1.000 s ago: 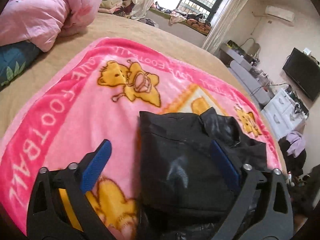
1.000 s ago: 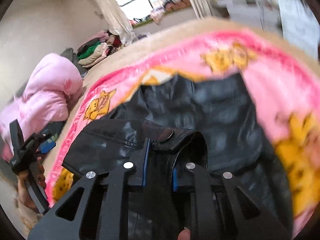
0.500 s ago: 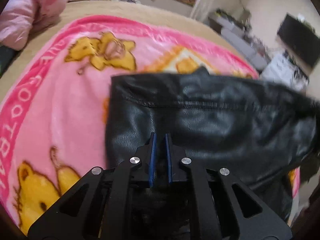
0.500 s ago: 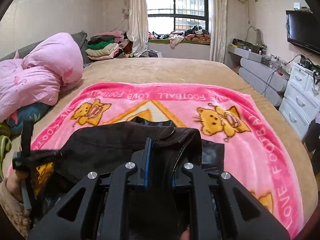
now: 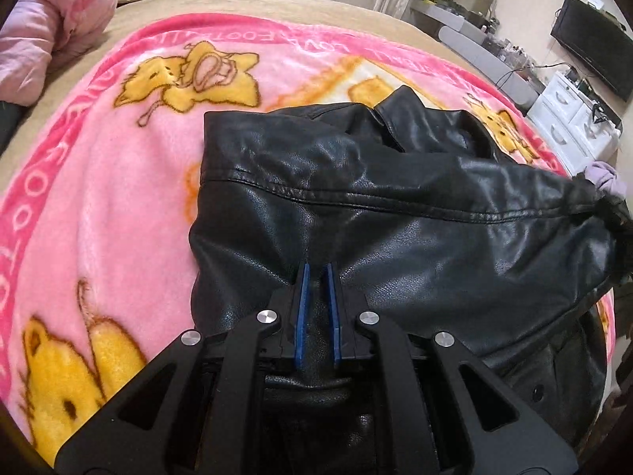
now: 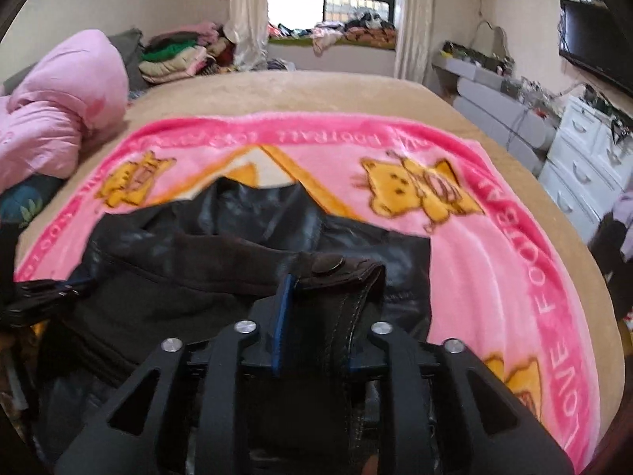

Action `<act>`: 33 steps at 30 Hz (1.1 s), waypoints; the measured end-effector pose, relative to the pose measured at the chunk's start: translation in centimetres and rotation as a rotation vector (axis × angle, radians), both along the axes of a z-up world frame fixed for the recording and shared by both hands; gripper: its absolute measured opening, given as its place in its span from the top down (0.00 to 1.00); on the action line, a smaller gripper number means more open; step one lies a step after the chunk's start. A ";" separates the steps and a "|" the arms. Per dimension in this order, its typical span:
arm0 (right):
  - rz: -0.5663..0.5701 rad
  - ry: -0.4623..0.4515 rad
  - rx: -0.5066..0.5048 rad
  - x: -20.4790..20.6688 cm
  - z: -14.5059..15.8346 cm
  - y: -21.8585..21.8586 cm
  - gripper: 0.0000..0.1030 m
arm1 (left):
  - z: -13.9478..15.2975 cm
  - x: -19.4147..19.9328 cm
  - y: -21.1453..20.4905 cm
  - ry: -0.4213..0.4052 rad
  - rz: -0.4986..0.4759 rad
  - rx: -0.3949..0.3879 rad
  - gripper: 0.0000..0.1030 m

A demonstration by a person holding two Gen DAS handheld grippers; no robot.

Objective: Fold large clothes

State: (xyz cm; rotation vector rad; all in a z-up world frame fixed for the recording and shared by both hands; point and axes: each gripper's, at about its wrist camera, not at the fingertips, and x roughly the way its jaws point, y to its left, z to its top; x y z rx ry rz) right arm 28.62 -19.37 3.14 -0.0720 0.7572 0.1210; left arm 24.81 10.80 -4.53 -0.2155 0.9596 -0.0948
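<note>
A black leather jacket [image 5: 395,206] lies bunched on a pink cartoon blanket [image 5: 118,182] spread over the bed. My left gripper [image 5: 316,273] is shut on a fold of the jacket's near left edge. In the right wrist view the jacket [image 6: 190,261] fills the lower left, and my right gripper [image 6: 312,289] is shut on its snap-button hem strap, which is lifted above the blanket [image 6: 494,261]. The left gripper's black frame shows at that view's left edge [image 6: 35,297].
A pink duvet [image 6: 59,118] is heaped at the bed's left. Folded clothes [image 6: 178,55] are stacked by the window. White drawers [image 6: 585,166], a grey bench [image 6: 502,107] and a wall TV [image 6: 593,43] stand past the bed's right edge.
My left gripper went from open beside the jacket to shut on its edge. My right gripper stayed shut on the strap and swung it up to face the window.
</note>
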 end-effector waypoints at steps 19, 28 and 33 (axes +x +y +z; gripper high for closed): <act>0.038 0.047 0.035 1.8 -2.4 4.9 0.47 | 0.0 0.0 0.0 0.006 0.006 -0.001 0.97; -0.036 0.185 0.056 5.1 -8.8 3.5 0.49 | 0.0 0.0 0.0 0.007 0.001 -0.016 0.97; -0.024 0.155 0.076 3.8 -7.4 3.5 0.48 | 0.2 0.0 0.2 0.005 0.002 -0.027 0.97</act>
